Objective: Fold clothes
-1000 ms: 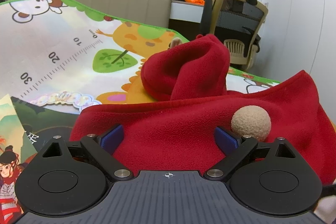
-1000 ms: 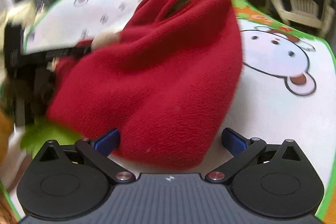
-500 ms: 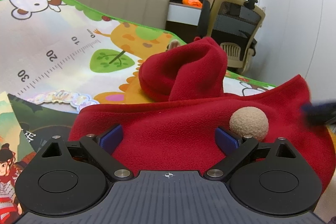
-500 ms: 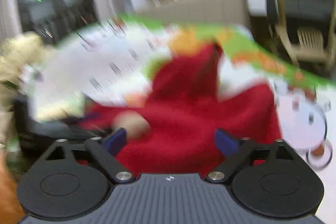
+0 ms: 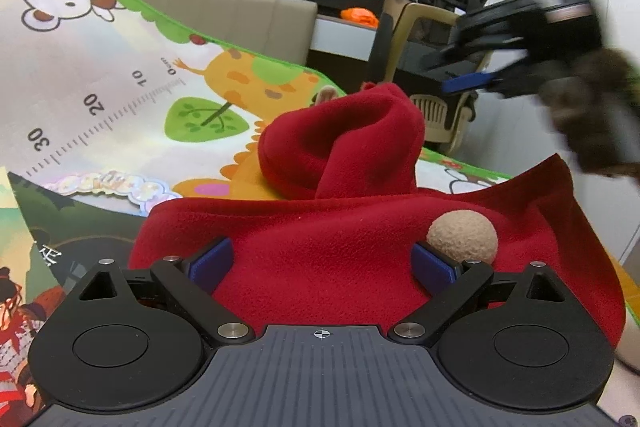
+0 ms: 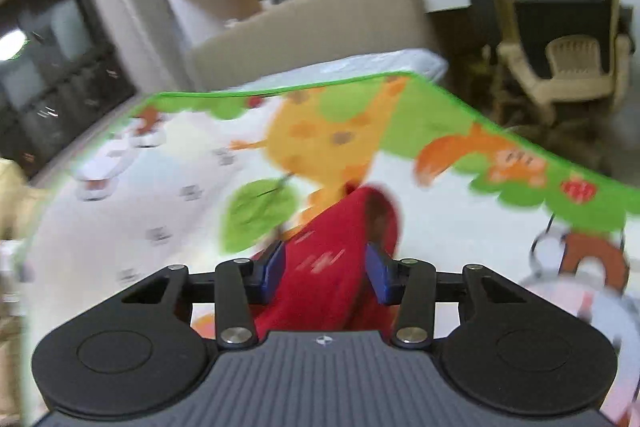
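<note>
While the red fleece (image 5: 340, 255) lies bunched on the play mat (image 5: 120, 99), the left claw (image 5: 322, 263) rests low at its near edge with its fingers spread wide, and cloth lies between them without being pinched. One part of the fleece stands up in a hump farther back, and a flat part spreads toward the claw. A tan pompom (image 5: 463, 235) sits on the flat part, just beside the claw's right finger.

The right claw (image 6: 325, 269) is up in the air, blurry, and its fingers are set narrow with a strip of red fleece (image 6: 332, 267) between them. It looks like it is gripping that strip, but the blur makes this hard to be sure of.

The fleece is not a neat flat stack now; it is lumpy with loose edges. So folding work seems to be left: smoothing it and laying one part over another. How many folds are in it cannot be told.

Counted: one red fleece, one pompom, one mat, two claws, one office chair (image 5: 436, 67) behind
</note>
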`<move>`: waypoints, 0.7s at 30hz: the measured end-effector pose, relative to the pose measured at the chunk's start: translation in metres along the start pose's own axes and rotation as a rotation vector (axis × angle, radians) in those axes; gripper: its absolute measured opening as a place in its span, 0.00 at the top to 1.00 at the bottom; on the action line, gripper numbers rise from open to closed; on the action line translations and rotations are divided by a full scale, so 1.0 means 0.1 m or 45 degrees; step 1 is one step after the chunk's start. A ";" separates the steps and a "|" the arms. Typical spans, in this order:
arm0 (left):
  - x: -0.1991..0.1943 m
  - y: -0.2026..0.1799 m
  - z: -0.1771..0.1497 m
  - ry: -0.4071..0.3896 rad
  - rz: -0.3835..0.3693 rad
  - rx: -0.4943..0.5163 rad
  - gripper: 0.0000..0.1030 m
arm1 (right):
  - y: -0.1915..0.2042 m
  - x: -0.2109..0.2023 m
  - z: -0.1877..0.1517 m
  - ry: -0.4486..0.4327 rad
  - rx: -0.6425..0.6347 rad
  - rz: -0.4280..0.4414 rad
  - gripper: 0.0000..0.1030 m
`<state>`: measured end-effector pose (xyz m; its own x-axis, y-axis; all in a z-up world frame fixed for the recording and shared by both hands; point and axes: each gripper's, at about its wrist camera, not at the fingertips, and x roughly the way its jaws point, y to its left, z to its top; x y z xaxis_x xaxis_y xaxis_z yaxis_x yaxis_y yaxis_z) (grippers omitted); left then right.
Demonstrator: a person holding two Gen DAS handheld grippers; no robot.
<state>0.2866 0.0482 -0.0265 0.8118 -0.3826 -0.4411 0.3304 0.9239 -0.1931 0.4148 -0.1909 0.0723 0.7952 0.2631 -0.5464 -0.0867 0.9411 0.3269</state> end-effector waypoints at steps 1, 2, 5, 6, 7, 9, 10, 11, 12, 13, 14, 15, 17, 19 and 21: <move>0.00 0.01 0.00 -0.003 -0.006 -0.005 0.04 | -0.03 0.16 0.03 0.001 0.017 -0.017 0.57; -0.01 0.01 0.00 -0.005 -0.012 -0.011 0.04 | -0.07 0.31 0.05 0.006 0.047 -0.017 0.57; -0.01 0.04 0.00 -0.010 -0.030 -0.029 0.04 | -0.19 0.72 0.09 0.032 0.144 0.001 0.57; -0.01 0.04 0.00 -0.010 -0.035 -0.033 0.03 | -0.23 0.83 0.08 0.049 0.182 0.027 0.57; -0.01 0.05 0.00 -0.009 -0.040 -0.037 0.03 | -0.22 0.90 0.05 0.065 0.194 0.045 0.58; -0.01 0.05 0.00 -0.008 -0.047 -0.042 0.03 | -0.14 0.98 -0.01 0.083 0.195 0.089 0.80; -0.01 0.05 0.00 -0.007 -0.049 -0.043 0.03 | -0.08 0.95 -0.02 0.073 0.189 0.121 0.90; -0.01 0.05 0.00 -0.003 -0.047 -0.040 0.02 | -0.01 0.87 -0.02 0.054 0.177 0.166 0.90; -0.01 0.04 0.00 -0.003 -0.044 -0.035 0.02 | 0.09 0.67 0.00 0.014 0.155 0.233 0.90; -0.01 0.03 0.00 -0.002 -0.042 -0.031 0.02 | 0.20 0.45 0.02 -0.030 0.131 0.307 0.90; -0.02 0.04 0.00 -0.005 -0.043 -0.033 0.02 | 0.29 0.21 0.02 -0.068 0.112 0.384 0.90; -0.02 0.04 0.00 -0.008 -0.045 -0.035 0.02 | 0.39 -0.08 0.01 -0.099 0.087 0.467 0.90; -0.17 0.18 0.01 -0.038 -0.129 -0.146 0.02 | 0.59 -0.64 -0.09 -0.132 -0.005 0.574 0.90; -0.33 0.33 0.02 -0.069 -0.215 -0.259 0.02 | 0.74 -1.16 -0.31 -0.148 -0.134 0.619 0.90; -0.48 0.47 0.03 -0.100 -0.301 -0.373 0.02 | 0.76 -1.52 -0.60 -0.122 -0.210 0.652 0.90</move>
<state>0.2646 0.1105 -0.0120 0.7678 -0.5722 -0.2882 0.3706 0.7636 -0.5287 0.2510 -0.1467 0.1335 0.6769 0.6830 -0.2743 -0.5639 0.7208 0.4031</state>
